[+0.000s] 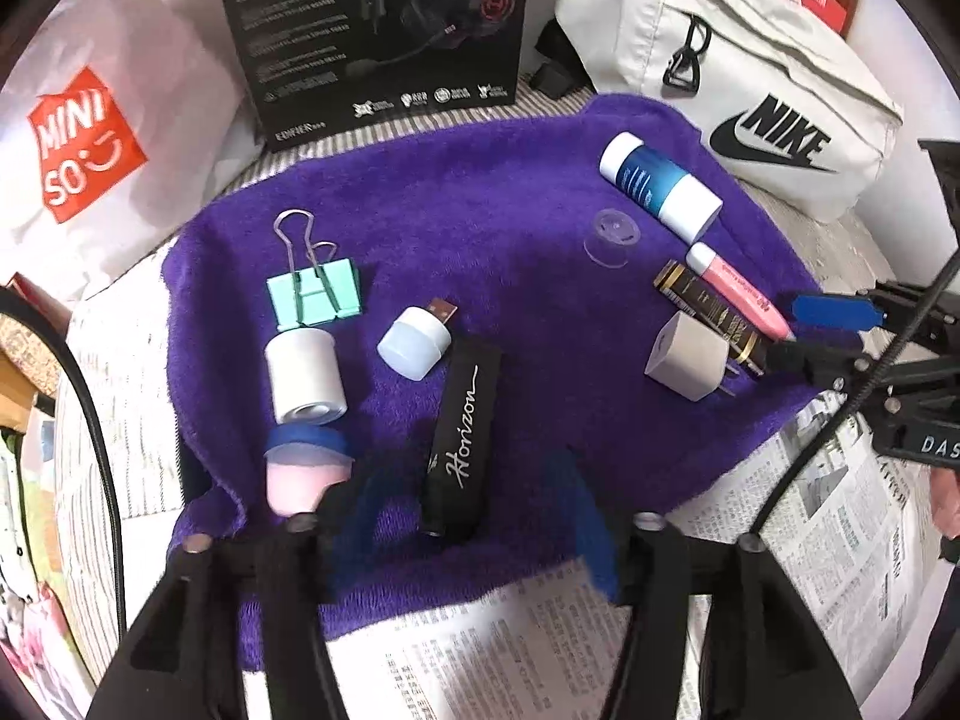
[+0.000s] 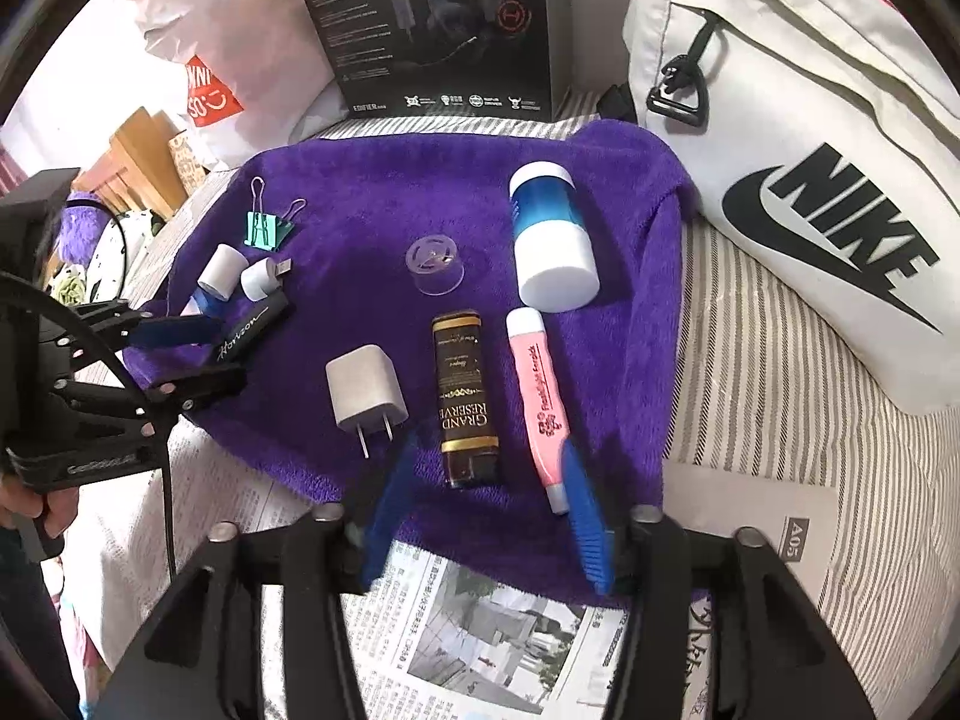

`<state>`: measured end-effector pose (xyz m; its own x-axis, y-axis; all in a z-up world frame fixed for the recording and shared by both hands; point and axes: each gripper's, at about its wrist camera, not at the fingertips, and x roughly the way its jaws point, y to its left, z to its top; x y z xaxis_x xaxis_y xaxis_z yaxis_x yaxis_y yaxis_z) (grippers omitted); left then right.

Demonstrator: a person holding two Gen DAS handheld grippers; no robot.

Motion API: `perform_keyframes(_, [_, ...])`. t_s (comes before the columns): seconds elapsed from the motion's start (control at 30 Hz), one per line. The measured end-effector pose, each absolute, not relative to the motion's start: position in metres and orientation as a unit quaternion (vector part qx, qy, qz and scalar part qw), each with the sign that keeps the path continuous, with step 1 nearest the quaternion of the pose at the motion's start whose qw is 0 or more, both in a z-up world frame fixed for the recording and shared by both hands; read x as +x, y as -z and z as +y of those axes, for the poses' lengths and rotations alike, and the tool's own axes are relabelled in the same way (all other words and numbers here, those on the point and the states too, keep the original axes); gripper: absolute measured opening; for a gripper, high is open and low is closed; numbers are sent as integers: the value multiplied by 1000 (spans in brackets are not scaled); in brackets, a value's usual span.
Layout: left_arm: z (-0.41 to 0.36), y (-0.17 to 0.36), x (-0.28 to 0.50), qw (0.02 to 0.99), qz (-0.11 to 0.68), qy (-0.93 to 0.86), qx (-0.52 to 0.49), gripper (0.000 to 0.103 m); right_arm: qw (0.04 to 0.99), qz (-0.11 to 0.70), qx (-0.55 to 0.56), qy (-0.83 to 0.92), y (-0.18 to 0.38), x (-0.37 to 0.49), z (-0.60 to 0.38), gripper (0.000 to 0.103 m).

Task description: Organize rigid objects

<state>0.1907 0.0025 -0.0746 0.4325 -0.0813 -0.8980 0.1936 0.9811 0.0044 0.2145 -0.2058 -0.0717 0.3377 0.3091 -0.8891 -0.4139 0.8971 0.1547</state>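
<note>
left wrist view shows the purple towel (image 1: pixel 510 228) as the landmark, spread over newspaper (image 1: pixel 480 660). on the towel's left part lie a mint binder clip (image 1: pixel 315 294), a white roll (image 1: pixel 306 378), a usb light (image 1: pixel 417 342) and a black horizon case (image 1: pixel 462 438). the left tool (image 1: pixel 474 510) hangs over the towel's near edge with fingers spread, grasping nothing (a pink jar (image 1: pixel 303 480) sits just beside its left finger). right wrist view: the right tool (image 2: pixel 486 510) is likewise released at the towel's near edge, above a white charger (image 2: pixel 366 390), a grand reserve bottle (image 2: pixel 468 402) and a pink pen (image 2: pixel 540 402). a blue-and-white bottle (image 2: pixel 552 240) and a clear cap (image 2: pixel 435 267) lie further in.
</note>
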Motion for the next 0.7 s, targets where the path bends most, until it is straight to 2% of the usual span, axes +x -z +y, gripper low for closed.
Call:
perform_keyframes(0.2, [3, 57, 170, 856, 511, 61, 49, 86, 818, 538, -34, -202, 66, 202, -211, 64])
perform_keyframes(0.37, [2, 44, 147, 864, 499, 55, 39, 89, 841, 511, -26, -176, 41, 177, -219, 84])
perform_keyframes(0.57, [5, 26, 111, 875, 482, 37, 18, 98, 861, 489, -24, -137, 7, 139, -228, 94])
perform_keyframes(0.7, [6, 13, 88, 881, 472, 27, 7, 99, 866, 483, -19, -126, -7, 117, -233, 102])
